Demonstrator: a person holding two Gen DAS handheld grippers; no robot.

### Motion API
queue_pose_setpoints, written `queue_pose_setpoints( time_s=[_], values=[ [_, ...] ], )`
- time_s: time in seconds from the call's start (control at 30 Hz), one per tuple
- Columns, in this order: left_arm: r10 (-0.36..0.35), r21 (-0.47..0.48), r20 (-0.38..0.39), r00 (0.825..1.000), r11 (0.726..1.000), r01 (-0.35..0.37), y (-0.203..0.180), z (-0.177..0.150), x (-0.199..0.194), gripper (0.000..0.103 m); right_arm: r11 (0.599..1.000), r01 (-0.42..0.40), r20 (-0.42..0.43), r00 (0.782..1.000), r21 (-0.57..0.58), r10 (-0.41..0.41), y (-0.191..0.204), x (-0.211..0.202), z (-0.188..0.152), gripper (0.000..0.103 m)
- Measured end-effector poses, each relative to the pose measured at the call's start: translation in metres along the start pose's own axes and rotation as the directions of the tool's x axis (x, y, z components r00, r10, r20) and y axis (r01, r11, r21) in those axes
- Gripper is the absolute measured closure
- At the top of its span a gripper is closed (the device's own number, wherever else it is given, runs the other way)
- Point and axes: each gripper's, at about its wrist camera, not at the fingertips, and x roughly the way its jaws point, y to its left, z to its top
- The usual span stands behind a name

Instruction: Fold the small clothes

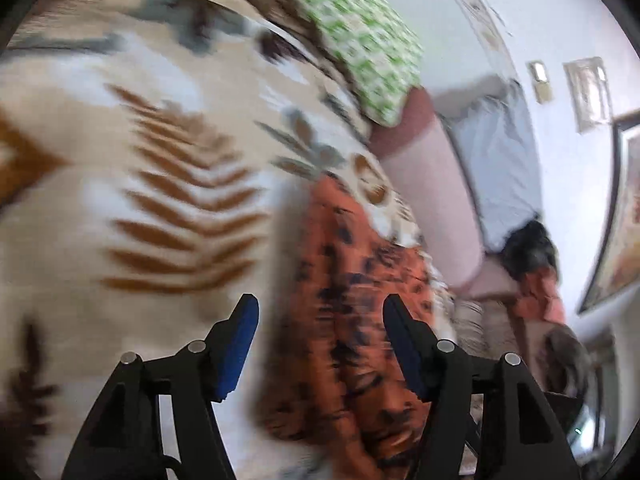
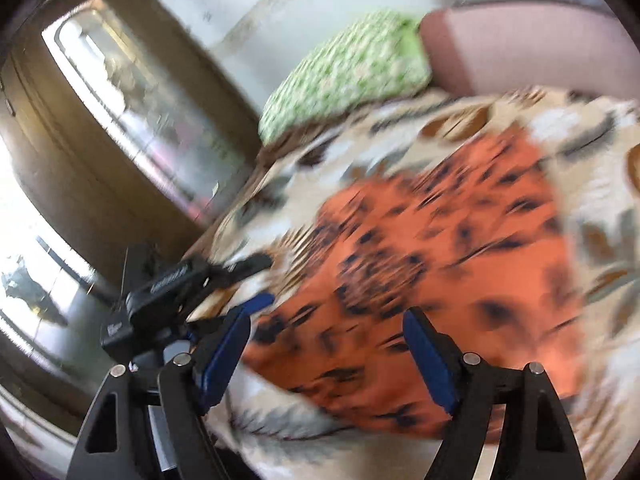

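Bedroom scene, both views motion-blurred: a leaf-print blanket [image 1: 140, 184] is covering the bed and carrying everything. A green-checked pillow [image 2: 348, 68] is sitting at the bed's far end, next to a pink bolster [image 2: 520, 48]; a window [image 2: 132, 100] is showing past the bed's left edge in the right wrist view.

The orange garment with dark markings [image 2: 432, 248] is lying spread on the blanket, not yet visibly folded. Blur is hiding hems and corners, so its exact outline is hard to call.

The left gripper [image 1: 320, 344] is sitting with its jaws wide apart and nothing between the blue pads [image 1: 236, 352]. The orange garment [image 1: 360, 320] is lying directly ahead of it and slightly right, its long axis running away from the camera toward the bolster.

The right gripper [image 2: 328, 356] is likewise spread open and empty. The garment is filling the gap ahead of its fingers, near edge just under the tips, cloth stretching up and to the right.

Judgement: the right side looks nearer to a near edge or corner; the left gripper [image 2: 176, 280], showing at that view's left, is standing off the garment's left edge. Likely both are heading for a grasp.
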Motion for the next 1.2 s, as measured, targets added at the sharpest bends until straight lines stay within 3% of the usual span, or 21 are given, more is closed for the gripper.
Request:
queue_pose_setpoints(
  time_s=[0.07,0.17,0.23,0.3,0.4,0.53,0.63,0.73,0.83,0.93,1.03,1.07,1.13,1.2],
  values=[
    [-0.045,-0.009,-0.059,0.997,0.999,0.045,-0.008,0.006,0.021,0.034,0.999,0.034,0.027,0.999,0.020,-0.034,-0.015,-0.008,0.011,0.023],
    [-0.027,-0.039,-0.144,0.989,0.999,0.022,-0.015,0.020,0.051,0.034,0.997,0.072,0.032,0.997,0.038,-0.074,-0.036,-0.008,0.026,0.033],
    [-0.019,-0.058,-0.169,0.985,0.998,0.009,-0.015,0.031,0.066,0.034,0.994,0.104,0.019,0.994,0.032,-0.105,-0.046,0.000,0.031,0.053],
    [-0.005,-0.059,-0.186,0.983,0.998,-0.006,-0.018,0.041,0.076,0.035,0.990,0.131,-0.013,0.991,0.044,-0.130,-0.058,0.013,0.036,0.066],
    [0.007,0.007,-0.177,0.984,1.000,-0.006,-0.035,0.053,0.084,0.037,0.991,0.126,-0.017,0.992,0.051,-0.126,-0.068,0.021,0.042,0.066],
    [0.049,0.134,-0.198,0.979,0.991,-0.022,-0.060,0.053,0.103,0.058,0.990,0.141,-0.049,0.989,0.018,-0.140,-0.063,0.045,0.042,0.066],
    [0.080,0.143,-0.220,0.972,0.988,-0.049,-0.060,0.053,0.119,0.073,0.984,0.179,-0.101,0.979,0.015,-0.176,-0.065,0.064,0.033,0.066],
    [0.081,0.189,-0.197,0.977,0.981,-0.043,-0.066,0.055,0.119,0.078,0.984,0.179,-0.084,0.980,-0.004,-0.179,-0.064,0.060,0.029,0.066],
    [0.052,0.294,-0.168,0.984,0.956,0.000,-0.091,0.051,0.115,0.080,0.980,0.196,-0.040,0.980,0.025,-0.195,-0.067,0.050,0.030,0.067],
    [0.059,0.413,-0.142,0.988,0.911,0.005,-0.121,0.040,0.120,0.080,0.972,0.224,0.004,0.974,0.073,-0.225,-0.075,0.044,0.028,0.067],
    [0.119,0.440,-0.106,0.987,0.896,-0.061,-0.120,0.041,0.124,0.080,0.968,0.225,0.009,0.974,0.113,-0.228,-0.077,0.046,0.035,0.067],
    [0.159,0.445,-0.070,0.985,0.888,-0.112,-0.115,0.044,0.121,0.080,0.966,0.230,0.014,0.972,0.116,-0.233,-0.076,0.047,0.039,0.067],
    [0.252,0.436,0.007,0.968,0.870,-0.230,-0.100,0.056,0.113,0.080,0.961,0.243,0.040,0.967,0.132,-0.250,-0.073,0.049,0.051,0.063],
    [0.275,0.401,0.029,0.961,0.878,-0.263,-0.087,0.065,0.102,0.080,0.958,0.243,0.041,0.967,0.154,-0.252,-0.074,0.058,0.063,0.062]
  ],
)
